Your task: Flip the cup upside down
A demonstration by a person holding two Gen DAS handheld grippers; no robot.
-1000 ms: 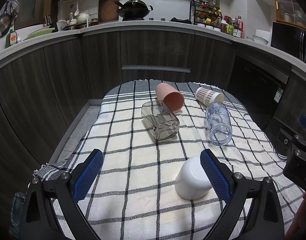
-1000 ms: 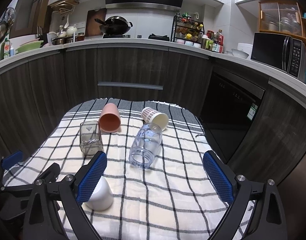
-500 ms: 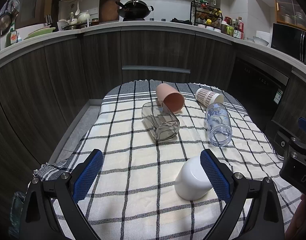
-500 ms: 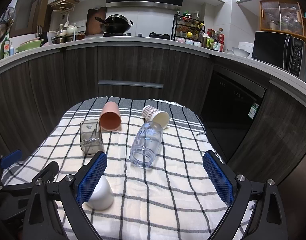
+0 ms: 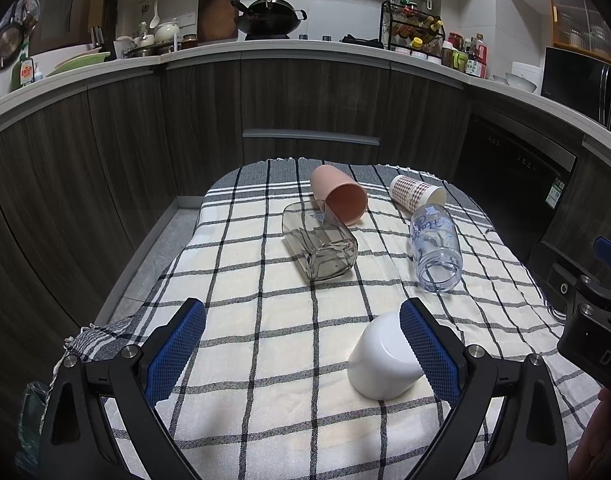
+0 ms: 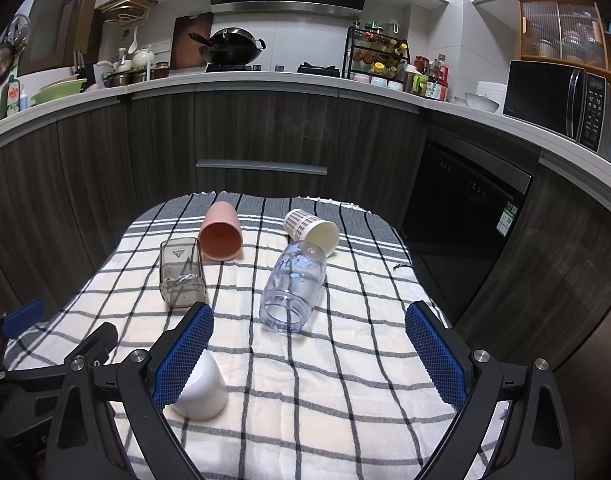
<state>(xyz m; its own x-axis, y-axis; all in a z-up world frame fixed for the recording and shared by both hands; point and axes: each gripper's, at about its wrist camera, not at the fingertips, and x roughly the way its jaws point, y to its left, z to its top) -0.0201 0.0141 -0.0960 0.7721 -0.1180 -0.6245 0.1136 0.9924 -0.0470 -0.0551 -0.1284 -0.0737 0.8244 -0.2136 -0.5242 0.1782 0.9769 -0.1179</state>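
- Left tongs: released, blue pads wide apart, nothing between them; they hang low over the near edge of the cloth.
- Right tongs: released likewise, pads wide apart, holding nothing.
- Vessels on the cloth, five, all lying on their sides. Left to right in the right wrist view: one smoky square tumbler; one white cup, nearest, partly behind the right tongs' left pad; one pink cup; one clear bottle with blue print; one checked paper cup.
- White cup in the left wrist view: base toward camera, just beside the left tongs' right pad; contact cannot be judged.
- Surface: counter under a black-and-white checked cloth.
- Room: kitchen, dark wood cabinets, one wok, one microwave.
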